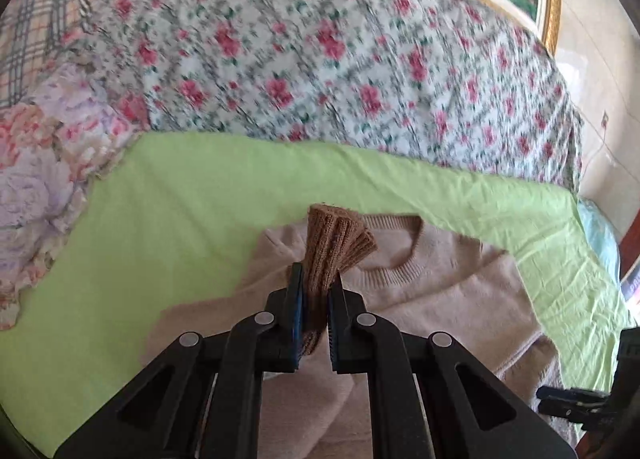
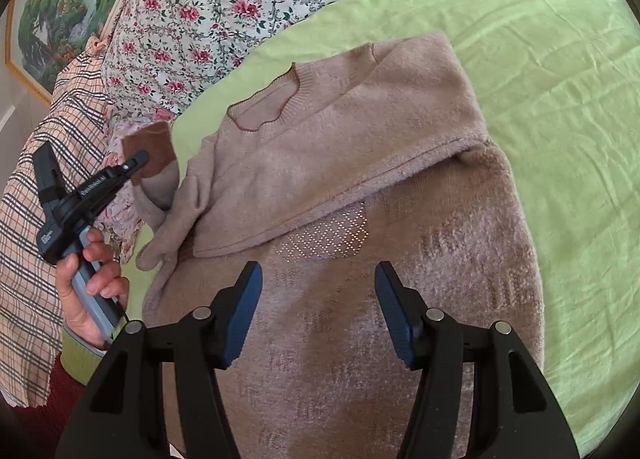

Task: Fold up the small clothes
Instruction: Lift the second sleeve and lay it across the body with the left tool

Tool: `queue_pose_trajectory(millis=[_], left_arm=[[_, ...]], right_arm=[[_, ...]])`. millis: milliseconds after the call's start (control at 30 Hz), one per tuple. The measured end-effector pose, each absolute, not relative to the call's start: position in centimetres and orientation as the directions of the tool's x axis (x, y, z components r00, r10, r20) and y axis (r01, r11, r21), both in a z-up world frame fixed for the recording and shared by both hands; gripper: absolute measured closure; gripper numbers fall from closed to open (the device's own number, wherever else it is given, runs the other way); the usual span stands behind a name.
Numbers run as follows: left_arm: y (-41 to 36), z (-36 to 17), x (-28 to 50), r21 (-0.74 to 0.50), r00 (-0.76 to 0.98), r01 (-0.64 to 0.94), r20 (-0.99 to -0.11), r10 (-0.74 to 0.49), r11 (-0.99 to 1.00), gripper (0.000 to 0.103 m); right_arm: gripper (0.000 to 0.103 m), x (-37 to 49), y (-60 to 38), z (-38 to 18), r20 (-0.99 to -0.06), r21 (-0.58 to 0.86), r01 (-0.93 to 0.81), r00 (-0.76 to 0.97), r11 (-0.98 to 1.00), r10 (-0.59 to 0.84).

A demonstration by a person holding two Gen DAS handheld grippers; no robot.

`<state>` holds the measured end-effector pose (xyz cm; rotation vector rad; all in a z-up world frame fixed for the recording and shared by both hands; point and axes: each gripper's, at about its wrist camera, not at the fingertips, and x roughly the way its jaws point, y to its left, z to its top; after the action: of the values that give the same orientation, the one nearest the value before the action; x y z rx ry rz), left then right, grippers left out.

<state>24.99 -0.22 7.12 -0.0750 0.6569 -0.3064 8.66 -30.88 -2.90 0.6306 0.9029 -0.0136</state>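
My left gripper (image 1: 316, 295) is clenched on the darker ribbed cuff (image 1: 334, 247) of the sweater (image 2: 360, 187), pinching it so the rib fans out above the pads and the sleeve (image 2: 168, 195) hangs lifted off the sheet. My right gripper (image 2: 318, 299) hovers released over the lower body of the sweater, jaws wide, nothing between them. The sweater lies on the green sheet (image 2: 560, 99), neckline toward the floral quilt (image 2: 224, 7), its other sleeve already turned over the chest. I judge this knit to be soft, light and limp — it will sag and stretch rather than keep a line, though the fuzzy pile should not slip. The cuff is the firmest grip on the sleeve; for the body I would take the hem or side seam.
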Motion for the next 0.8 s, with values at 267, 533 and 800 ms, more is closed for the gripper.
queue_pose_trajectory(millis=[267, 533, 800], left_arm=[[-4.3, 9.7, 22.2, -0.276, 0.694, 0.433, -0.505, -0.513, 0.858, 0.096], [-16.4, 2.2, 20.9, -0.268, 0.492, 0.599, -0.620, -0.611, 0.755, 0.094], [-14.2, -0.1, 17.6, -0.211, 0.474, 0.598, -0.685, -0.553, 0.773, 0.047]], right_arm=[[0.043, 8.7, -31.8, -2.5, -0.701, 0.530, 0.283, 0.676, 0.799, 0.226], [0.043, 9.0, -35.8, -3.7, -0.702, 0.560, 0.369, 0.687, 0.741, 0.188], [0.043, 11.2, -35.5, -3.9, -0.692, 0.564, 0.336, 0.690, 0.754, 0.211]])
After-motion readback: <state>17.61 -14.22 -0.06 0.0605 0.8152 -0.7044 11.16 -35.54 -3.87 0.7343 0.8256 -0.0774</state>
